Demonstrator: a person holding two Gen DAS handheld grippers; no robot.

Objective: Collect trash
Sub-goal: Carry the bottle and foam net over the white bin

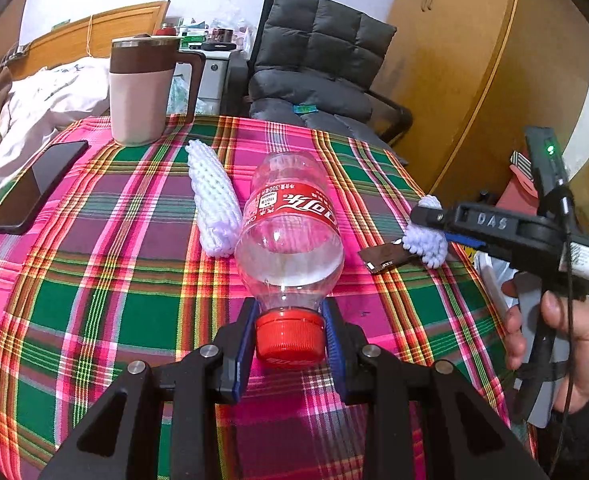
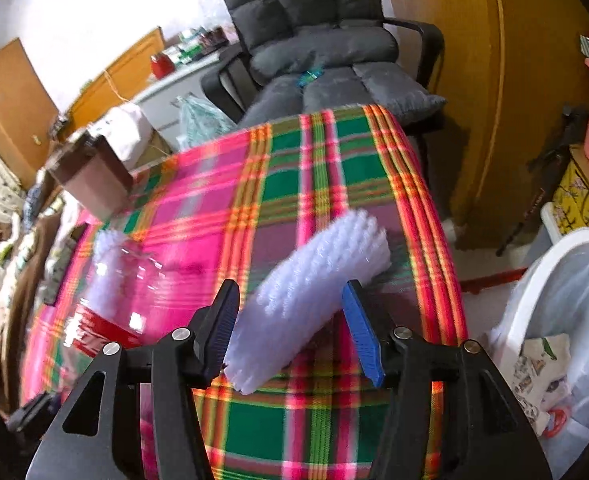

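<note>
My left gripper (image 1: 288, 340) is shut on the red cap of a clear plastic cola bottle (image 1: 290, 236) that lies on the plaid tablecloth (image 1: 94, 280). A white foam fruit net (image 1: 214, 200) lies just left of the bottle. My right gripper (image 2: 290, 336) holds a second white foam net (image 2: 310, 292) between its blue pads, above the table's right side; it also shows in the left wrist view (image 1: 428, 236). A brown wrapper (image 1: 390, 258) lies on the cloth under that gripper. The bottle shows blurred at the left of the right wrist view (image 2: 110, 300).
A pink and brown mug (image 1: 142, 92) and a black phone (image 1: 38, 186) sit at the table's far left. A grey padded chair (image 1: 314, 64) stands behind the table. A white bin (image 2: 566, 320) with a bag liner stands on the floor right of the table.
</note>
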